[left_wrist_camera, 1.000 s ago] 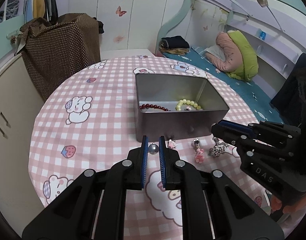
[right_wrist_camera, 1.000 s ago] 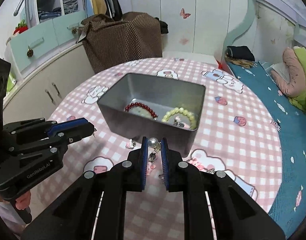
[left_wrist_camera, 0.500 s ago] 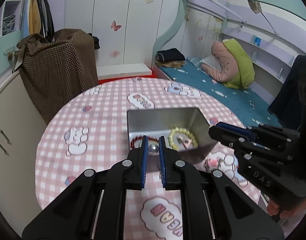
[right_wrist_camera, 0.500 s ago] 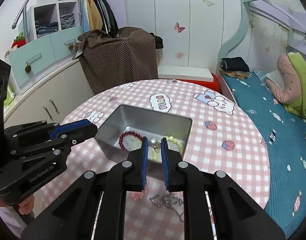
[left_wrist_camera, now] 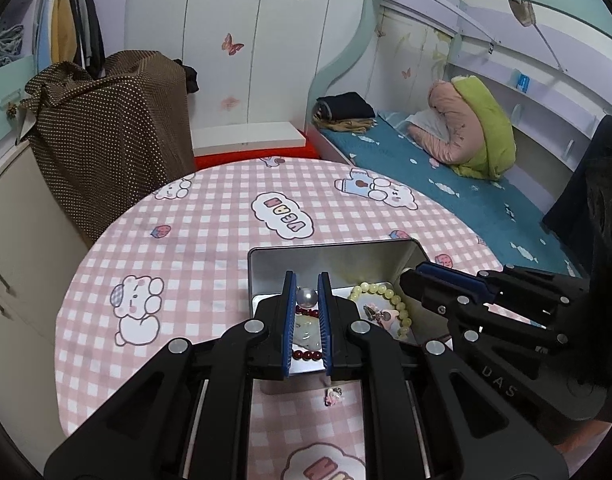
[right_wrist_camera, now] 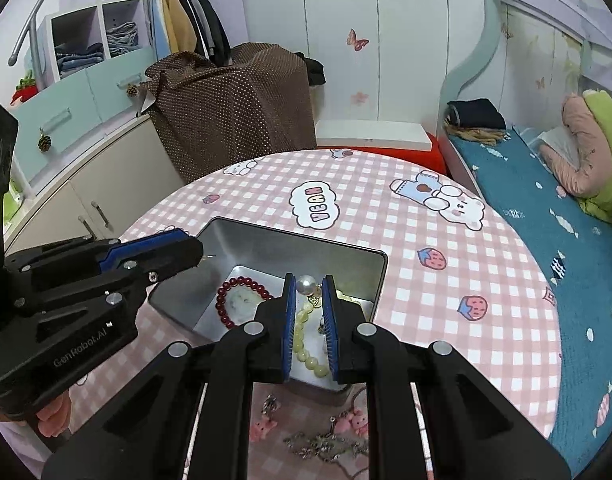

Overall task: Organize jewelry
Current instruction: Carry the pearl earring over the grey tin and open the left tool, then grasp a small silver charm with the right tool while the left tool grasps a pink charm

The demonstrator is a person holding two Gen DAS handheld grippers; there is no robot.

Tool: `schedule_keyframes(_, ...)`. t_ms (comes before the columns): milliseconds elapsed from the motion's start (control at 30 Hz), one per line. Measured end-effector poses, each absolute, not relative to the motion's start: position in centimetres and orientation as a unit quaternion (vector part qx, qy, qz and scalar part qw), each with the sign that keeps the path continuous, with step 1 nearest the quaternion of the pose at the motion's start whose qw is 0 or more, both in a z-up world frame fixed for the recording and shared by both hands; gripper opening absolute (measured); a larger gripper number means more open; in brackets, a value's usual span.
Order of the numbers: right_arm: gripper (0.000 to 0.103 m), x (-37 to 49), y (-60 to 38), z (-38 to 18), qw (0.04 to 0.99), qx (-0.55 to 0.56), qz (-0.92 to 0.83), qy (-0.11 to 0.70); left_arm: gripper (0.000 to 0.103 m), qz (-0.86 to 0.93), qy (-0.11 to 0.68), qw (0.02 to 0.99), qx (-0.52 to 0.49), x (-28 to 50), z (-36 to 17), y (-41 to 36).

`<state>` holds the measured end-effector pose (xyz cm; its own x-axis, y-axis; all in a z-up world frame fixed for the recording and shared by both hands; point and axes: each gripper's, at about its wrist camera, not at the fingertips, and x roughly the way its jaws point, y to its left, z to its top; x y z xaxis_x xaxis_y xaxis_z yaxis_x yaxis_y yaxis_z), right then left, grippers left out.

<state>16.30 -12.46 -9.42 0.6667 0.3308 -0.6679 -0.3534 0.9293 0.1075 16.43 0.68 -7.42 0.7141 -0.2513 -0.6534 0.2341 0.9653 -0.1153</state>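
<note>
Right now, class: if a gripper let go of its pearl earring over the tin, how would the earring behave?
The pearl earring is round and glossy, so it would likely slip, bounce and roll. The tin walls should stop it. It looks light: the right gripper pinches it easily.

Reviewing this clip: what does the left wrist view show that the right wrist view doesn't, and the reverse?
Only the left wrist view shows the left gripper shut on a grey pearl earring and a small pink charm lying in front of the tin.

Only the right wrist view shows the right gripper shut on a white pearl earring, plus a silver chain and pink bear charms on the tablecloth.

Both show the metal tin holding a red bead bracelet and a yellow bead bracelet.
</note>
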Motion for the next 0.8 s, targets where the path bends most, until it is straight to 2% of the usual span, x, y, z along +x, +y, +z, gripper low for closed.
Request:
schedule_keyframes(67,0.017,16.4,-12.7,-9.5,0.915,-0.016,0.183,0.360,0.012,-0.125,0.358,0.925,-0.006,16.7,-7.7,0.4)
schedule_keyframes(133,0.032,16.3,-12.9,-9.4,0.916,-0.017,0.181,0.358,0.012,-0.120,0.357,0.926,-0.001,16.8,-7.8,0.2)
schedule_keyframes(167,0.053,16.2,-13.2,-9.3,0.919,-0.015,0.171,0.353,0.019,-0.120,0.358,0.926,0.002,16.8,-7.8,0.1)
schedule_keyframes(200,0.064,16.2,-13.5,-9.2,0.923,-0.013,0.161,0.348,0.036,-0.118,0.358,0.926,0.002,16.8,-7.7,0.2)
schedule_keyframes(267,0.065,16.2,-14.3,-9.0,0.927,-0.010,0.149,0.344,0.053,-0.103,0.354,0.930,0.003,16.8,-7.5,0.4)
schedule_keyframes(300,0.065,16.2,-14.5,-9.0,0.927,-0.009,0.148,0.345,0.055,-0.103,0.353,0.930,0.001,16.8,-7.5,0.6)
schedule_keyframes(400,0.065,16.2,-15.0,-9.2,0.926,-0.009,0.137,0.350,0.058,-0.093,0.360,0.928,-0.002,17.0,-7.7,1.1)
schedule_keyframes(567,0.066,16.0,-15.2,-9.2,0.926,-0.006,0.135,0.353,0.058,-0.091,0.368,0.926,-0.004,17.0,-7.9,1.5)
schedule_keyframes(800,0.079,15.1,-15.6,-8.5,0.931,-0.004,0.122,0.345,0.064,-0.092,0.364,0.927,-0.003,16.1,-7.5,1.4)
